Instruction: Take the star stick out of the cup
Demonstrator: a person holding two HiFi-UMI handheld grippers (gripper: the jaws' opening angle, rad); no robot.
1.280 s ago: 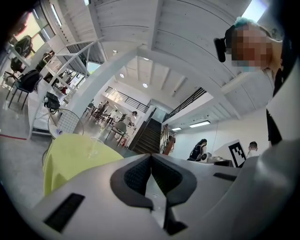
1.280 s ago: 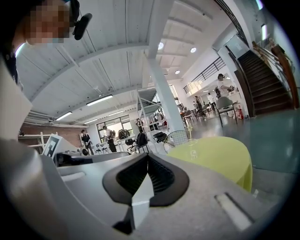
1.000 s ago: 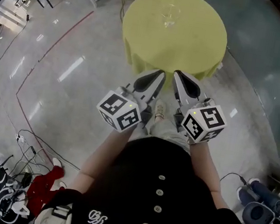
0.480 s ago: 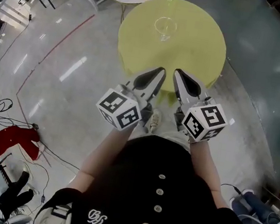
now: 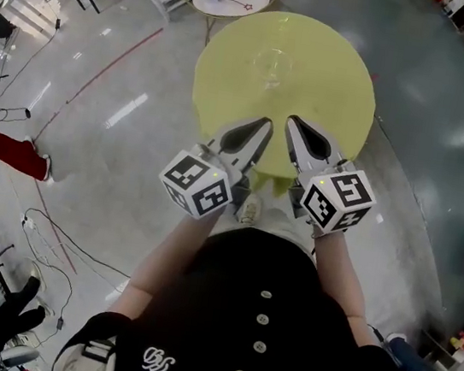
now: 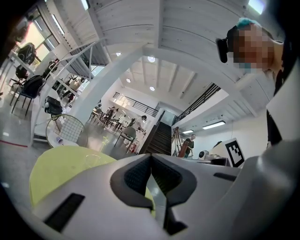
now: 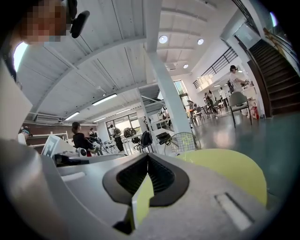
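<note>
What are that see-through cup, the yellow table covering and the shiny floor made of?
The clear cup looks like glass or clear plastic: the yellow shows straight through it. The table covering seems to be matte cloth, with no shine, hanging over the edge. The floor looks like polished concrete or a coated surface: grey, glossy, with light streaks reflected.

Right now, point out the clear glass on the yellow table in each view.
Head view: glass, upper centre of the picture.
Left gripper view: lower left, left of the jaws.
Right gripper view: not visible.
Shared landmark: the yellow table, also at lower left and lower right.
</note>
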